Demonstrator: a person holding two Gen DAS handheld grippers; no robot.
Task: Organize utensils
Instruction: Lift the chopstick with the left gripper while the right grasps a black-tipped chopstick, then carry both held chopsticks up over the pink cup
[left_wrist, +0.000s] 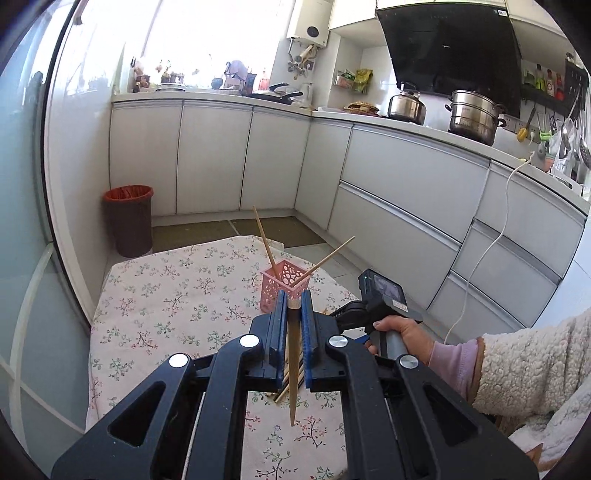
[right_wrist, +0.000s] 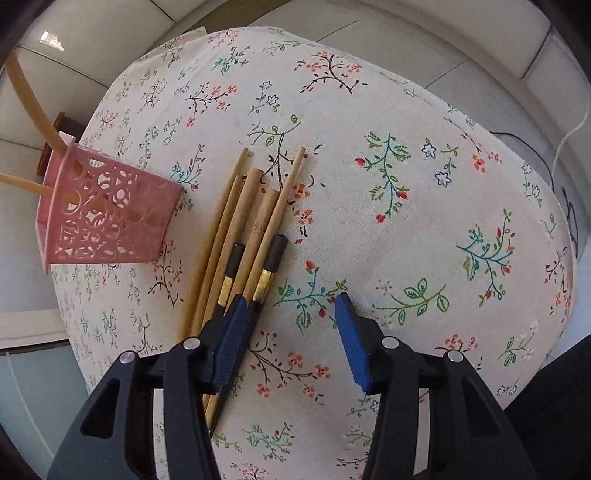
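Note:
In the left wrist view my left gripper (left_wrist: 294, 297) is shut on a dark wooden chopstick (left_wrist: 293, 369), which runs back between the blue pads with its thin end toward the camera. Just beyond the fingertips stands a pink perforated basket (left_wrist: 284, 284) holding two chopsticks that lean outward. In the right wrist view my right gripper (right_wrist: 291, 306) points down at the floral tablecloth (right_wrist: 388, 221), open, with only cloth between its pads. Its left finger (right_wrist: 236, 317) overlaps a bundle of loose chopsticks (right_wrist: 251, 221), two of them black-tipped. The basket (right_wrist: 107, 214) lies to their left.
The small table ends close behind the basket, with tiled floor beyond. A dark bin with a red liner (left_wrist: 129, 221) stands at the far left by white cabinets (left_wrist: 406, 192). A white cable (left_wrist: 480, 258) hangs down the cabinet front. A person's hand (left_wrist: 406, 328) holds the right tool.

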